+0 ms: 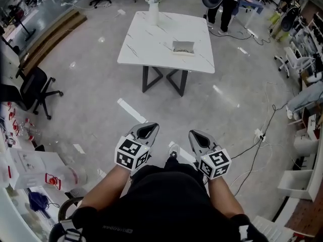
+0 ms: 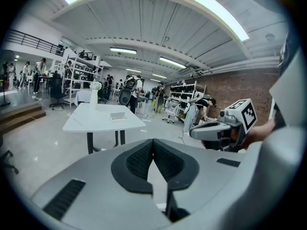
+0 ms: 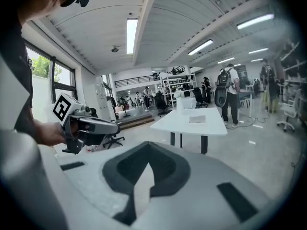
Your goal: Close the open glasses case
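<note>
Glasses case (image 1: 183, 47) on far white table (image 1: 146, 44), left gripper (image 1: 147, 130) and right gripper (image 1: 197, 136) near, well apart from it, jaws clenched empty

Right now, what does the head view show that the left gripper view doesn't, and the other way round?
Only the head view: the left claw seen from outside, with its marker cube, and the person's left forearm. Only the left gripper view: the ceiling lights, the brick wall, and the left claw's jaws closed together on nothing. Both: the white table, the glasses case and vase on it, and the right claw.
</note>
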`<control>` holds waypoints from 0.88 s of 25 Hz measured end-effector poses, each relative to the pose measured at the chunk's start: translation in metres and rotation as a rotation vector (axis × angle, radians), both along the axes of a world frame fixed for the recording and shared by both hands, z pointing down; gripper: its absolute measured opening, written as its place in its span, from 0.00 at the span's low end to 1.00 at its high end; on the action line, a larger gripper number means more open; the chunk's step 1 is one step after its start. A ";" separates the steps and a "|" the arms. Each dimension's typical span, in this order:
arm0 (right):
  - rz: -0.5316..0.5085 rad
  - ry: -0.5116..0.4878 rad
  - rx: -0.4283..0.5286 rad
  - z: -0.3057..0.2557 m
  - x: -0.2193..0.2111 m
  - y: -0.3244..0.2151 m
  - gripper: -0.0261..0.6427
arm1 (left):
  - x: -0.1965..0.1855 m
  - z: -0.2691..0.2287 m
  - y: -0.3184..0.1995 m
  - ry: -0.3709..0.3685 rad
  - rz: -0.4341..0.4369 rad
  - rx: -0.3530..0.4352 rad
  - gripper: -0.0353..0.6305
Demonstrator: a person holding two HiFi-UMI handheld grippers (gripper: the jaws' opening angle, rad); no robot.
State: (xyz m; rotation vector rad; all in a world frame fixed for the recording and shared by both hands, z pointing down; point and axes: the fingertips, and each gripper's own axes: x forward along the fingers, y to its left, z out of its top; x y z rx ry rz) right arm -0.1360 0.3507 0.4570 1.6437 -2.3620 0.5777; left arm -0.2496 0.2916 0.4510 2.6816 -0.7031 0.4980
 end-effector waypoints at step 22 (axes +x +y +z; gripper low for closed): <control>-0.077 -0.126 0.020 -0.004 0.112 -0.124 0.04 | 0.114 -0.011 -0.091 -0.024 -0.057 0.012 0.06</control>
